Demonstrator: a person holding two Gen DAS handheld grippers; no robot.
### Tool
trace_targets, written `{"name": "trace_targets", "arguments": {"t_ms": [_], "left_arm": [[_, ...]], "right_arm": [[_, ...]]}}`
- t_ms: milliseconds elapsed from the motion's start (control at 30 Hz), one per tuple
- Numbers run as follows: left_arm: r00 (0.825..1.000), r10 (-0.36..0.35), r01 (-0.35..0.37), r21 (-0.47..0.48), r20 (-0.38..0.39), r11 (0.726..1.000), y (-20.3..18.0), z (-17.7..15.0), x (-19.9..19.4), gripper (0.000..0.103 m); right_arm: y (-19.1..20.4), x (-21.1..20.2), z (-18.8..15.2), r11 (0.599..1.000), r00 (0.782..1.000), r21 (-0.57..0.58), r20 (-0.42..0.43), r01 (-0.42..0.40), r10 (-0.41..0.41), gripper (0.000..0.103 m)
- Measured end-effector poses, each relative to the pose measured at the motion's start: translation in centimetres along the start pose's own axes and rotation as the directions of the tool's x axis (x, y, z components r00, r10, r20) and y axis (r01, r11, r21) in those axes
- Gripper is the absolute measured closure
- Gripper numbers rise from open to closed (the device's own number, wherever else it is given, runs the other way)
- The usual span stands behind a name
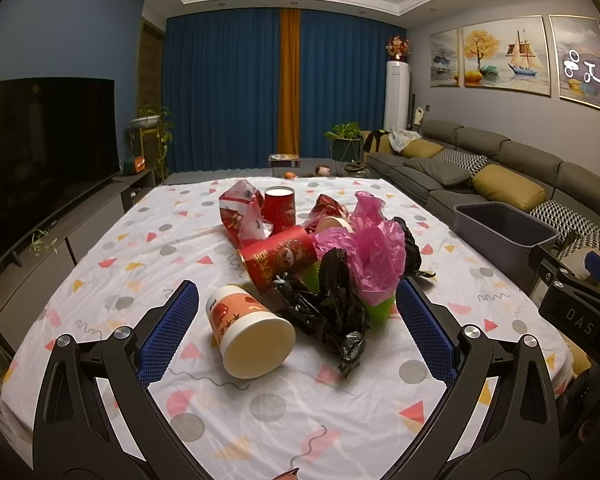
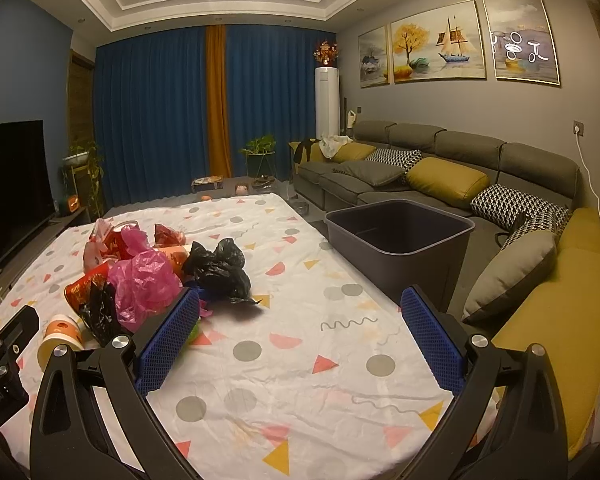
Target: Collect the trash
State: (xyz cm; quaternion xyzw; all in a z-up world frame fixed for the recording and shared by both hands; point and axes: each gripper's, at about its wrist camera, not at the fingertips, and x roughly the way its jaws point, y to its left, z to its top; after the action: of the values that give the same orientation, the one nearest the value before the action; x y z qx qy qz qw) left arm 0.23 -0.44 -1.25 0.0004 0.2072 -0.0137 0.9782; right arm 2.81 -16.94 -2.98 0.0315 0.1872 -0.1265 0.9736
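Left tool (image 1: 298, 314): jaws spread wide, nothing held, hovering low over the counter (image 1: 148, 240) with its patterned cloth. Right tool (image 2: 300, 334): also wide open and empty, over a bare part of the cloth, to the right of the pile.

Trash sits heaped mid-counter:
- paper cup (image 1: 250, 334) on its side, open end toward the left camera, between the left tool's fingers but not touched
- red printed cup (image 1: 280, 258) tipped over behind it
- second red cup (image 1: 279, 208) upright at the back
- crumpled black plastic bag (image 1: 332, 308), touching the pink plastic bag (image 1: 370, 252)
- red wrapper (image 1: 240, 210) at rear left
- something green under the bags, possibly a cup; mostly hidden.

Grey bin (image 2: 400, 240) stands just off the counter's right edge, by the sofa (image 2: 440, 152). Looks empty inside.
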Motion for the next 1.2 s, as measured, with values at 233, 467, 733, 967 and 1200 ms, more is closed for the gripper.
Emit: {"name": "trace_targets", "arguments": {"t_ms": [233, 467, 733, 967, 1200], "left_arm": [[1.000, 0.000, 0.000, 0.000, -0.001, 1.000, 0.11, 0.11, -0.02, 0.006], [1.000, -0.005, 0.005, -0.002, -0.003, 1.000, -0.16, -0.20, 0.08, 0.006], [1.000, -0.013, 0.013, -0.007, -0.008, 1.000, -0.34, -0.33, 0.03, 0.006], [1.000, -0.021, 0.021, -0.011, -0.011, 1.000, -0.23, 0.00, -0.11, 0.006], [1.000, -0.023, 0.023, -0.012, -0.011, 1.000, -0.15, 0.14, -0.07, 0.006]], "right_arm": [[0.01, -0.10, 0.14, 1.000, 1.000, 0.000, 0.003, 0.001, -0.001, 0.005], [0.00, -0.15, 0.18, 1.000, 1.000, -0.001, 0.008, 0.003, -0.003, 0.005], [-0.09, -0.14, 0.30, 1.000, 1.000, 0.003, 0.011, 0.006, -0.006, 0.005], [-0.16, -0.20, 0.37, 1.000, 1.000, 0.003, 0.016, 0.006, -0.006, 0.005], [-0.16, -0.18, 0.44, 1.000, 1.000, 0.003, 0.019, 0.007, -0.007, 0.005]]}}
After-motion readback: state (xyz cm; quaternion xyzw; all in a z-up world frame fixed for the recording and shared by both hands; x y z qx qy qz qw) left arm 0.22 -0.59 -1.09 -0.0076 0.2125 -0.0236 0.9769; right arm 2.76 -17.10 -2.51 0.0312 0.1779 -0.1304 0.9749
